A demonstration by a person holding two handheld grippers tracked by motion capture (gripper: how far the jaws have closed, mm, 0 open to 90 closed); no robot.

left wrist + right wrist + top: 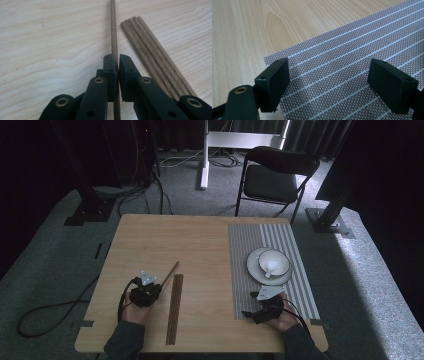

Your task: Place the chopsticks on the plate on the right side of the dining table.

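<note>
- High view: the light wooden surface [200, 245] stands on grey carpet in a dim room, with dark curtains behind, a black folding chair [277, 172] beyond its far edge, a white stand [205, 155] farther back and cables trailing over the floor at the left
- A grey striped placemat [250, 270] covers the surface's right part; on the mat sit a white plate [252, 265] and a bowl [274, 261] with a white spoon [270, 269] in it
- Left of the mat lies a bundle of brown chopsticks [174, 307]; just left of the bundle the left gripper [148, 287] holds a single chopstick [171, 271] that slants away toward the far side
- The right gripper [257, 312] rests at the mat's near left corner, nearer than the plate
- Left gripper view: the fingers [110, 72] are nearly together, pinching the single chopstick [113, 32] over bare wood, with the bundle [150, 55] just to its right, apart from it
- Right gripper view: the fingers [273, 80] are spread wide over the mat's [342, 67] corner, nothing between them, bare wood beyond the mat's edge
</note>
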